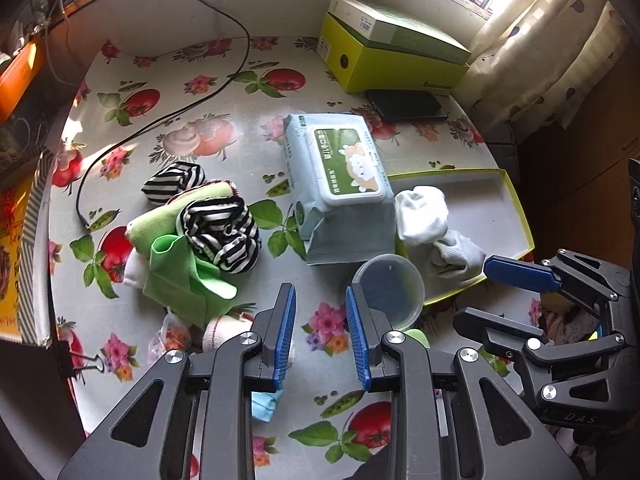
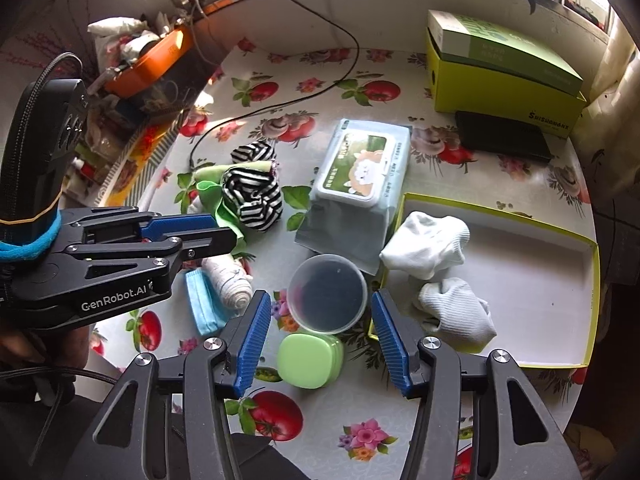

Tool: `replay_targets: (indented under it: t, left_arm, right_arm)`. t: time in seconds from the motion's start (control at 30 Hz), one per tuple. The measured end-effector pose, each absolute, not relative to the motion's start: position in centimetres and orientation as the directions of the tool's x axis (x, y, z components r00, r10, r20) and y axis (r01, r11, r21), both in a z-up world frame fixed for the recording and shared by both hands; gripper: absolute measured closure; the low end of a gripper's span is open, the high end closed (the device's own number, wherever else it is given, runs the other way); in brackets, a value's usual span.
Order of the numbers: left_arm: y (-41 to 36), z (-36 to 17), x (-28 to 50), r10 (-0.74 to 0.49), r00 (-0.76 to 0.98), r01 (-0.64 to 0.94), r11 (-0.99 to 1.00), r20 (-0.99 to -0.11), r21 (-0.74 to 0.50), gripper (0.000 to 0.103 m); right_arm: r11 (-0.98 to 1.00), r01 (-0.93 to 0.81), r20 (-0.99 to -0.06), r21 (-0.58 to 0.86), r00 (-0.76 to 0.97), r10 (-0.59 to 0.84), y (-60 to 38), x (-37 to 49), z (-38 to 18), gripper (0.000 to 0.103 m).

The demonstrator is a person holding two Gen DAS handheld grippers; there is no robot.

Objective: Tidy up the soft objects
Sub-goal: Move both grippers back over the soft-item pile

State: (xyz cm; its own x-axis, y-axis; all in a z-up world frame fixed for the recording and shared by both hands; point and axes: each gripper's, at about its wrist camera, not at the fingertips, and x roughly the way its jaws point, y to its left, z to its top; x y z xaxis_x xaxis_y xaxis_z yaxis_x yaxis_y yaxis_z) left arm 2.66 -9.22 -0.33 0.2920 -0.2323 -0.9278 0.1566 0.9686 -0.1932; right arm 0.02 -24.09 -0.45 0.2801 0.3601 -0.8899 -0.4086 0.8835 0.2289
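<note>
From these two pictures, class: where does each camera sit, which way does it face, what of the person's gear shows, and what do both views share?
Left wrist: sits on the left tool, looks steeply down at the striped socks; the right tool shows at right.
Right wrist: sits on the right tool, looks down at the clear cup; the left tool shows at left.
Shared: wipes pack, white sock in the shallow box.
</note>
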Motion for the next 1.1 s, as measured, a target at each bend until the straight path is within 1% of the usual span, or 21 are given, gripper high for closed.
replay_targets:
  t: [0.2, 0.37, 0.53, 1.1]
  left_arm:
    - [-7.1, -0.9, 1.4, -0.212, 0.3, 0.104, 0.976, -0.93, -0.189, 0.076]
    - [-5.2, -1.7, 0.6, -0.224, 0.29, 0.045, 0.974, -0.931, -0.221, 0.076]
    - [-3.9, -2.3, -0.1, -0.209, 0.281, 0.004, 0.976, -0.937, -0.216, 0.076]
    - [1.8, -5.0, -2.1, -0.216, 0.237, -0.141, 0.957, -0.947, -0.254, 0.076]
  right_arm:
    - [0.863, -0.456, -0.898, 0.216, 0.255, 0.359, -22.0, -0.9, -0.4, 0.051]
    - [0.849, -0.485, -0.904, 0.209, 0.234, 0.356, -20.7, -1.3, -0.6, 0.05]
    - [0.835, -0.509, -0.907, 0.207, 0.22, 0.359, -19.7, -1.5, -0.7, 0.05]
    - [0.804, -0.555, -0.914, 0.21, 0.181, 0.364, -17.5, -1.9, -1.3, 0.048]
